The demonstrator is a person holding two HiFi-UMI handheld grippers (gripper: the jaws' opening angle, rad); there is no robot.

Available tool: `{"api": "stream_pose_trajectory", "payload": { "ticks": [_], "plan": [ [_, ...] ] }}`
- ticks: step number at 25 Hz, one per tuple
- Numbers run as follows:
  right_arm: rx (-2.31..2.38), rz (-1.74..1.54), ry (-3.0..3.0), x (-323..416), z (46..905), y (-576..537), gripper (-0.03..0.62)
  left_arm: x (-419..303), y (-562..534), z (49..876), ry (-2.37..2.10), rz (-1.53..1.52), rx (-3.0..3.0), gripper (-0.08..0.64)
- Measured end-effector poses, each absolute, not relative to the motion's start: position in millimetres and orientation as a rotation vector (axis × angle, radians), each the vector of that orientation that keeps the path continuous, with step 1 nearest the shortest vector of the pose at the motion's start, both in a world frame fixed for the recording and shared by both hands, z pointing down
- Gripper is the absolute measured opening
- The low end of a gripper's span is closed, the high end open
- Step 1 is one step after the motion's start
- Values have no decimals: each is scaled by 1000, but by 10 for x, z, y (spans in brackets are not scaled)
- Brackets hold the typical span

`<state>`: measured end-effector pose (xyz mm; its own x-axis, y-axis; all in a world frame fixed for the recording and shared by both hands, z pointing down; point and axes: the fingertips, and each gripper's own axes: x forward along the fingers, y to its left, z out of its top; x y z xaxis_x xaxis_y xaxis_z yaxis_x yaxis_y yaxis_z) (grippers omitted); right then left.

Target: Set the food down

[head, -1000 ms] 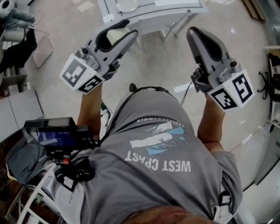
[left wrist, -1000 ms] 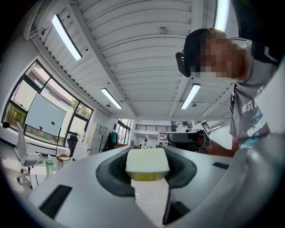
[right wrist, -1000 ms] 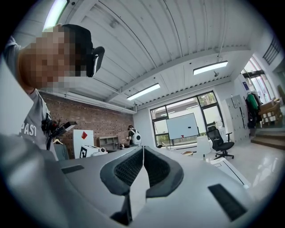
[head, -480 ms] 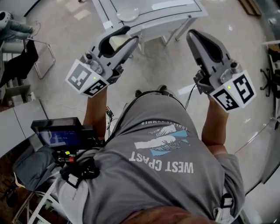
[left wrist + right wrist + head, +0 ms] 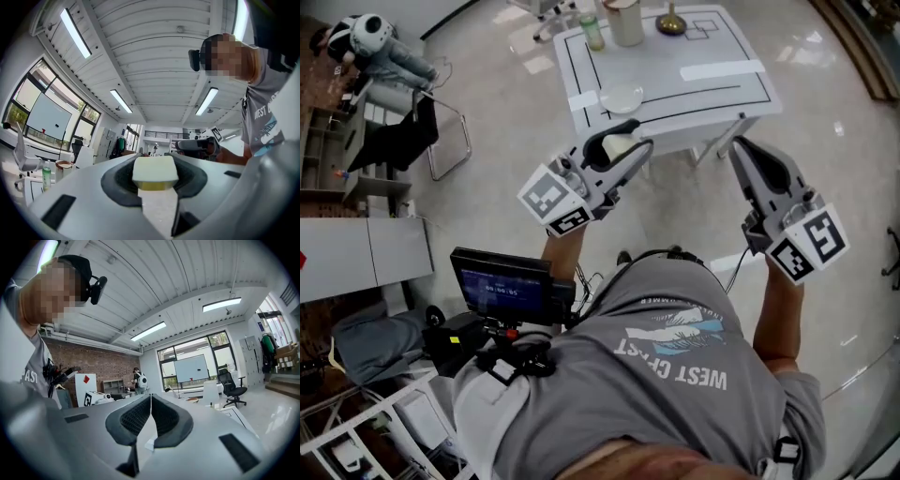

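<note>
Pinching a pale block of food (image 5: 155,169) by its sides, the left gripper (image 5: 637,136) holds something seemingly light and squashy, while the right gripper (image 5: 739,143), at three o'clock, is clenched empty.

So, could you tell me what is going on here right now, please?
A person holds a pale cream rectangular food block clamped in the left gripper. The right gripper is shut and empty. A white table with black lines stands just ahead, a small white plate near its closest edge; the block has not yet been set down.
</note>
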<state>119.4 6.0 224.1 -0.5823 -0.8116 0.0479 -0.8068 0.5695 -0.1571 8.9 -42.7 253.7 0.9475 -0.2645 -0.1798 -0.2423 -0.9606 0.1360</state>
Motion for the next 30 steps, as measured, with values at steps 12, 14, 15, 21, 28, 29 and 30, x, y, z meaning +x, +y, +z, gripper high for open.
{"api": "stream_pose_trajectory", "payload": {
  "ticks": [12,14,15,21,28,29,30],
  "plan": [
    [-1275,-223,2806,1475,2176,-352,8,497,-717,2473,-482,-286,3009,153],
    [-1274,-237,2804,1447,2202,-371,8,478,-750,2450,-479,-290,3008,153],
    [-1279,-237,2801,1429,2205,-384,8,463,-776,2440,-470,-292,3012,153],
    [-1361,-199,2776,1255,2175,-637,8,314,-1103,2345,-383,-299,3052,153],
    [-1446,-198,2747,1050,2287,-899,8,141,-1360,2376,-286,-282,3073,153],
    [-1451,-194,2746,1030,2309,-892,8,137,-1354,2388,-276,-284,3075,153],
    [-1457,-190,2746,1008,2331,-896,8,130,-1357,2397,-265,-288,3078,153]
  ]
}}
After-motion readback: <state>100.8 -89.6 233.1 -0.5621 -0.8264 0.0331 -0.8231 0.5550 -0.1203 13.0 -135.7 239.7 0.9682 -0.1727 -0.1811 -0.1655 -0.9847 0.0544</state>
